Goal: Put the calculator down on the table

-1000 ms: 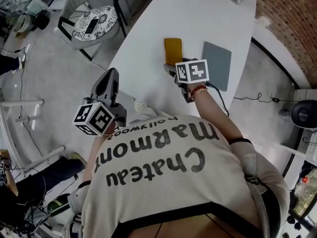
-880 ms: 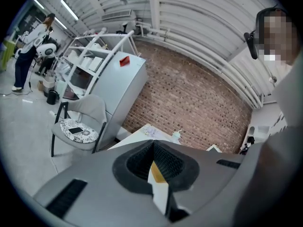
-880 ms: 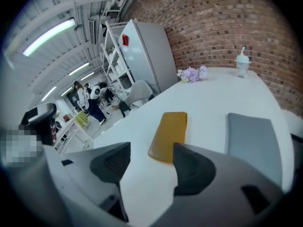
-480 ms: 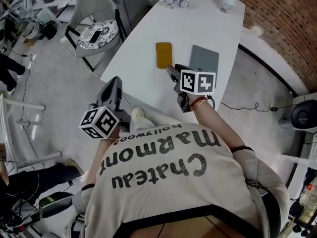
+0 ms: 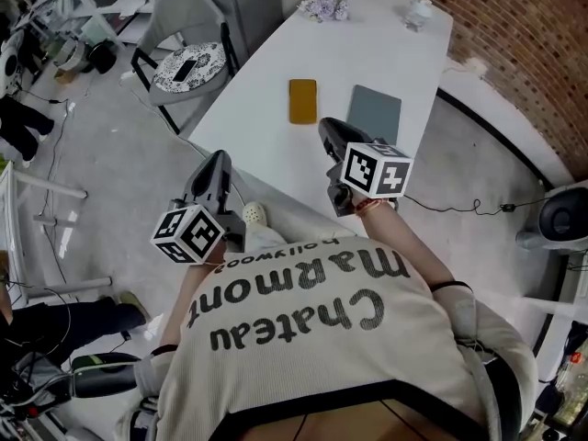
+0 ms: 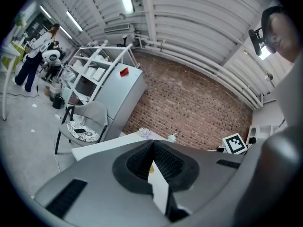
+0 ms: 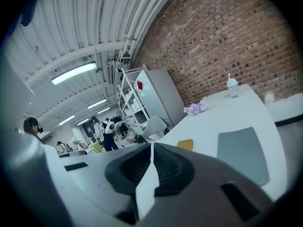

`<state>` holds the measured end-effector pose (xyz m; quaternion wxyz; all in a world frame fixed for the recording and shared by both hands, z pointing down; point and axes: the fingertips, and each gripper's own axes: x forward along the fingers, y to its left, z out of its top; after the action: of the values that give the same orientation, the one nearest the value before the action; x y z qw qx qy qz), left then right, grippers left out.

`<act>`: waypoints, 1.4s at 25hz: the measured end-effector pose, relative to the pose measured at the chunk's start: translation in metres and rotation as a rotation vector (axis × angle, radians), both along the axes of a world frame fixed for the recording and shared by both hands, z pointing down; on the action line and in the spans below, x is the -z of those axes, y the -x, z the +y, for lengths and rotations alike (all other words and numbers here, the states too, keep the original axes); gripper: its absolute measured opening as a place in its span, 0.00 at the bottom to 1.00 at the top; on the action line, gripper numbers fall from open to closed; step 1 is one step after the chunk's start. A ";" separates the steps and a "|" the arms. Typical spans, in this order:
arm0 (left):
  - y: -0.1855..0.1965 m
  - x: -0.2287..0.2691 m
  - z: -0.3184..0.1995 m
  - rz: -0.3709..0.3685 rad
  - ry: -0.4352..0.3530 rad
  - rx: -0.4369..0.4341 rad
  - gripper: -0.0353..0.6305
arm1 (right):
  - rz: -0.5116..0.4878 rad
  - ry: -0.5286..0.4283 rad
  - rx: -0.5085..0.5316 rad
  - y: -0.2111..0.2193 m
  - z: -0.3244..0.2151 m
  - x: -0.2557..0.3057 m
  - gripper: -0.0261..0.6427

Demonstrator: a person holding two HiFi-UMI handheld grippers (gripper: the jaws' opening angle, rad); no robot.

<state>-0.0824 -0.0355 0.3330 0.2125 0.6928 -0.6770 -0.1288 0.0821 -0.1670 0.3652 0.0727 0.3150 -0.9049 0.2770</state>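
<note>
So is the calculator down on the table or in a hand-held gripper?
Down. The yellow calculator lies flat on the white table beside the grey pad, nothing gripping it.

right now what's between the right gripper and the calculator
Only bare white table, seen in the head view. The right gripper, its jaws just been closing on nothing, is apart from the yellow calculator; the grey pad lies off to one side.

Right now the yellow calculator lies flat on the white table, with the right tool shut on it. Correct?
No. The calculator lies flat on the table, but the right tool grips nothing: its jaws have just been closing on empty air, as the right gripper view shows.
</note>
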 end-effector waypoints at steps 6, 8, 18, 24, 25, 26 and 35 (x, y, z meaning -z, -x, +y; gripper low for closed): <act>0.003 0.001 0.016 -0.014 0.013 0.032 0.06 | -0.051 -0.066 -0.019 -0.008 0.007 0.010 0.03; 0.004 -0.002 0.021 -0.018 0.020 0.043 0.06 | -0.039 -0.078 -0.027 -0.012 0.009 0.007 0.03; -0.002 -0.009 0.028 0.000 0.020 0.052 0.06 | 0.009 -0.066 -0.019 -0.022 0.013 -0.006 0.03; -0.003 -0.012 0.029 0.006 0.020 0.056 0.06 | 0.019 -0.061 -0.023 -0.025 0.014 -0.011 0.03; -0.003 -0.012 0.029 0.006 0.019 0.057 0.06 | 0.019 -0.060 -0.025 -0.026 0.013 -0.011 0.03; -0.003 -0.011 0.028 0.006 0.018 0.057 0.06 | 0.019 -0.058 -0.028 -0.027 0.012 -0.011 0.03; -0.008 -0.010 0.016 0.007 0.004 0.036 0.06 | 0.017 -0.052 -0.052 -0.034 0.000 -0.015 0.03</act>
<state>-0.0740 -0.0195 0.3432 0.2138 0.6797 -0.6888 -0.1339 0.1162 -0.1665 0.3802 0.0652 0.3425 -0.9027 0.2522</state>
